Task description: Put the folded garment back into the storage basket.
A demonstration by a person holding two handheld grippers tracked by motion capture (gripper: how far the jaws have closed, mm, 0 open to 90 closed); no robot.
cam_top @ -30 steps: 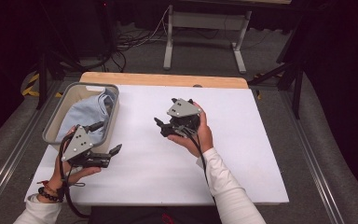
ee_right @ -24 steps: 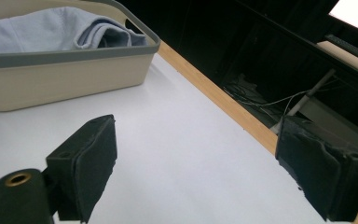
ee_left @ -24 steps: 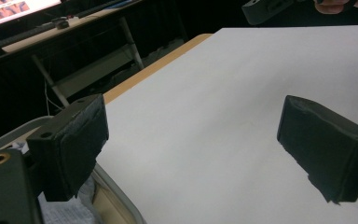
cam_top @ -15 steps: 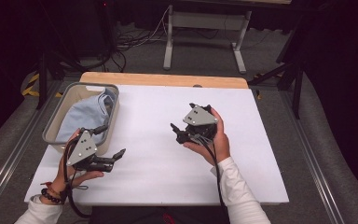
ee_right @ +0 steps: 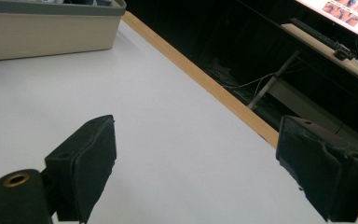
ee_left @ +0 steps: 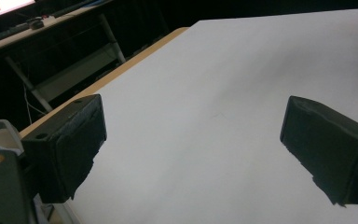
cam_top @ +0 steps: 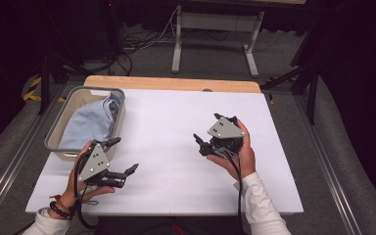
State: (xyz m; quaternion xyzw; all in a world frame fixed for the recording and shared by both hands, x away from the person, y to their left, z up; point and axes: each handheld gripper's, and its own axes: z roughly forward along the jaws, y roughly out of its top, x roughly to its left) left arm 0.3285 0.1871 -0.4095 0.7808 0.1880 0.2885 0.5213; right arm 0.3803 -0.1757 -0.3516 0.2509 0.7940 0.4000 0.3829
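Tabletop [cam_top: 176,127]: carries the bin at its far-left corner; the rest of its top lies bare.
Bin [cam_top: 58,128]: on the tabletop, along the left edge, toward the far side.
Cloth [cam_top: 90,125]: in the bin.
Left tongs [cam_top: 122,156]: over the near-left part of the tabletop, just before the bin's near end, pointing right.
Right tongs [cam_top: 206,131]: over the tabletop right of centre, well apart from the left tongs and the bin.
Stand [cam_top: 214,36]: on the floor behind the tabletop's far edge.
Cables [cam_top: 142,41]: on the floor behind the tabletop, left of the stand.
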